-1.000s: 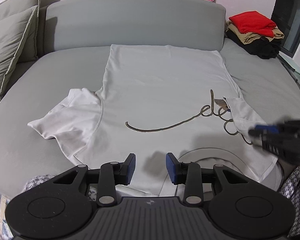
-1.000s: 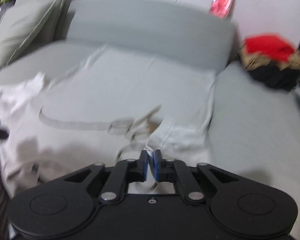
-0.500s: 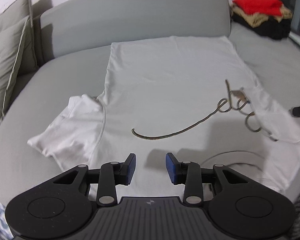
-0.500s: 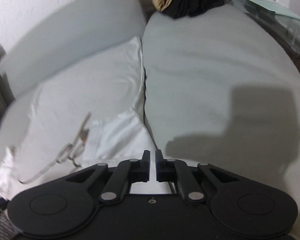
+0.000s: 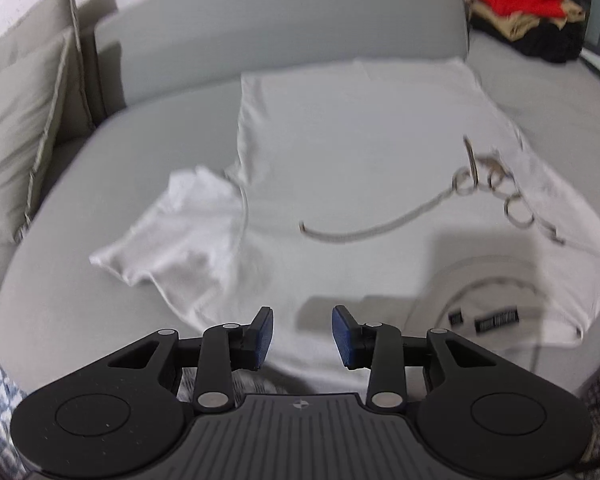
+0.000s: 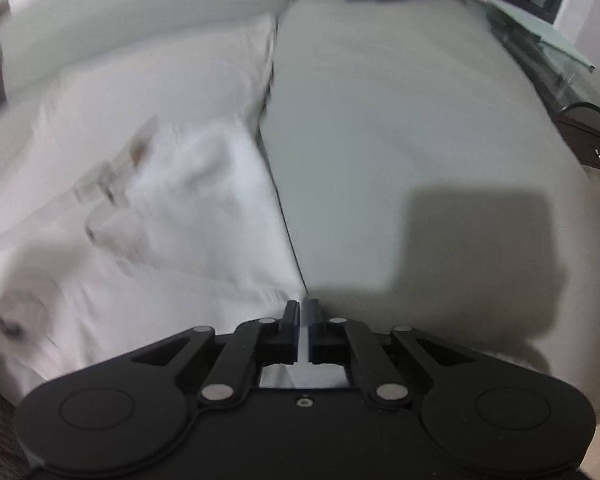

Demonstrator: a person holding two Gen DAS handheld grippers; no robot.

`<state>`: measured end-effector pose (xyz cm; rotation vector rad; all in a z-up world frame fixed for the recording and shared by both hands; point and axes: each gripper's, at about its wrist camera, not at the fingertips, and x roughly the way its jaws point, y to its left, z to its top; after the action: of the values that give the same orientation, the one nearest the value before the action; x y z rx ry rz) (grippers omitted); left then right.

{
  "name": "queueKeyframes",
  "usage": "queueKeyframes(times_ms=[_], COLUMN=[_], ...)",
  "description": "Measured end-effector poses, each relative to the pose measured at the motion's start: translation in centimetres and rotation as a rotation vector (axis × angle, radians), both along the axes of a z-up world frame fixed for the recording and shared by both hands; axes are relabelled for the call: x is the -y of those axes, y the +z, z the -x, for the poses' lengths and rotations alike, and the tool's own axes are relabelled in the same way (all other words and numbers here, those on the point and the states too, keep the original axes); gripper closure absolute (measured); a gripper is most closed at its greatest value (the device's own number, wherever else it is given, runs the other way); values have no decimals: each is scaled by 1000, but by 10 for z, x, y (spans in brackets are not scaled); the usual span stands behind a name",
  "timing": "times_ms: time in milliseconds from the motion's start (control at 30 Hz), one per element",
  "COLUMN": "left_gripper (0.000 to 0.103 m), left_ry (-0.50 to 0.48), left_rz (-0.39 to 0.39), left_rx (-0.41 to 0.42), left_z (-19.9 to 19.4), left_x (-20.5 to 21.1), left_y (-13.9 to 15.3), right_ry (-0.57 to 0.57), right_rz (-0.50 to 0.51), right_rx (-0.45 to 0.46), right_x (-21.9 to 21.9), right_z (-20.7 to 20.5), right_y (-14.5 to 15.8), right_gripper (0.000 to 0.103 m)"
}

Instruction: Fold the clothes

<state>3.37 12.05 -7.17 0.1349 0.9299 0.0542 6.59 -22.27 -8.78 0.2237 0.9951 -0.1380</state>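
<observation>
A white T-shirt [image 5: 340, 152] lies spread flat on the grey sofa seat [image 5: 80, 280], its collar [image 5: 492, 292] towards me and a looping script print [image 5: 380, 232] across the chest. Its left sleeve [image 5: 172, 232] sticks out, crumpled. The right sleeve [image 5: 560, 200] lies folded in over the chest. My left gripper [image 5: 302, 336] hovers open over the shirt's near edge, holding nothing. In the right wrist view my right gripper [image 6: 304, 312] sits at the shirt's [image 6: 140, 120] right edge, beside the folded sleeve [image 6: 204, 184]. A narrow slit shows between its fingers, with nothing clearly caught.
A pile of folded clothes [image 5: 528, 12], red on top, sits at the sofa's far right end. Grey cushions [image 5: 16, 120] lean at the left. The backrest [image 5: 280, 20] runs behind the shirt. A glass side table [image 6: 540, 36] stands right of the seat [image 6: 420, 120].
My right gripper let go of the right sleeve, which now lies folded on the chest, and drew back to the shirt's right edge. My left gripper stayed open, shifting slightly.
</observation>
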Motion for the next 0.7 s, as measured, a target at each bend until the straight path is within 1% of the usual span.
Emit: queueKeyframes(times_ms=[100,167,233,300,333,467,600,633,700], left_gripper=[67,67,67,67,66,65,64,64,64], left_ry=[3,0,-7,3,8,26,38,34,14], left_rz=[18,38,37,18,8,13,15,8,-30], left_rx=[18,18,2,-40,-61,-68,-86,-89,-103], left_z=[-21,-39,-57,-66,-71,-53,-27,-20,-5], left_x=[7,13,21,24,26,14,3,3,7], left_y=[-2,-8,-19,-31,-37,-36,-31,-29,-24], right_ry=[-18,-11,-4,2,3,2,22,28,38], right_rz=[-62,-64,-66,-61,-24,118,108,106,101], right_rx=[50,46,43,36,14,-78,-140,-155,-186], right_x=[4,-2,-9,-16,-19,-19,-14,-13,-11], right_z=[4,-19,-42,-65,-72,-70,-32,-22,-3], right_y=[11,6,0,-6,-13,-31,-25,-23,-20], right_gripper=[98,98,96,95,93,94,94,94,93])
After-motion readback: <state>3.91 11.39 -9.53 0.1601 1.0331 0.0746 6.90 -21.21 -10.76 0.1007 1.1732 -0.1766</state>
